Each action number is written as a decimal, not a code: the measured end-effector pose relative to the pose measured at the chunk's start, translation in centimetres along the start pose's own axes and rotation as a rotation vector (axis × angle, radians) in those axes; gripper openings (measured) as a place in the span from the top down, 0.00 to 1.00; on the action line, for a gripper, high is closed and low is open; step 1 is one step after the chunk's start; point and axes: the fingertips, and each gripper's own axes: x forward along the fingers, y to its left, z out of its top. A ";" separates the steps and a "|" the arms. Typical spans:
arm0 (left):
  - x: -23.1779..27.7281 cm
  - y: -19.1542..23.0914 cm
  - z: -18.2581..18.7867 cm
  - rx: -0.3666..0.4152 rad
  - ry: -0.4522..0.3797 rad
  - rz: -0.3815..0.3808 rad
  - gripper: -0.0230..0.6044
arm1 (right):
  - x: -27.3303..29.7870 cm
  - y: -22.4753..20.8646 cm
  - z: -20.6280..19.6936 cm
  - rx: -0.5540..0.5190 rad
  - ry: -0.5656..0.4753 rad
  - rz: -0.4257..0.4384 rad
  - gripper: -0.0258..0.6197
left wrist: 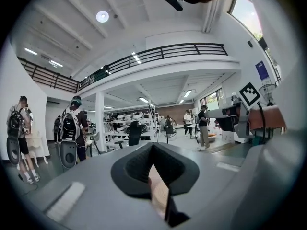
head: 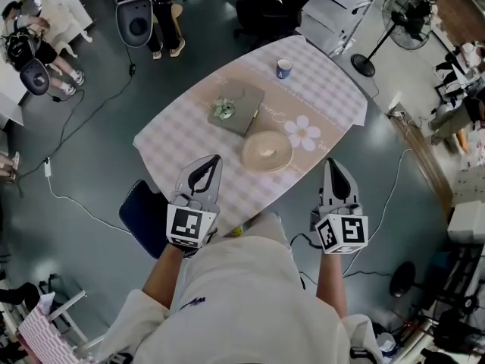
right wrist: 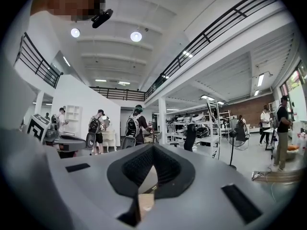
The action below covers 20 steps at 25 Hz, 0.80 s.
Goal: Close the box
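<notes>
Both your tongs are clenched on nothing. The left gripper (head: pixel 215 162) and right gripper (head: pixel 334 165) hang at the near edge of the table (head: pixel 174 146), tips together. Their own cameras mostly catch the room, plus a tan sliver behind the pads. Past them sits a round tan thing (head: pixel 267 151), lid or tray, can't tell. The box (head: pixel 241 112) lies just beyond it, mid-table, with green trim on top. Hard to make out whether it's open. A cup (head: pixel 284 68) stands near the far edge.
</notes>
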 end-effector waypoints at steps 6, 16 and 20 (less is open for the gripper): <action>0.2 -0.4 -0.1 0.028 0.005 -0.005 0.96 | 0.4 0.1 -0.2 -0.033 0.018 -0.011 0.96; -0.8 0.8 -1.7 -0.030 0.038 0.015 0.96 | 1.0 0.5 -1.1 -0.032 0.049 0.010 0.96; -1.0 1.3 -1.7 -0.076 0.024 0.040 0.96 | 1.2 0.9 -1.5 -0.037 0.060 0.024 0.96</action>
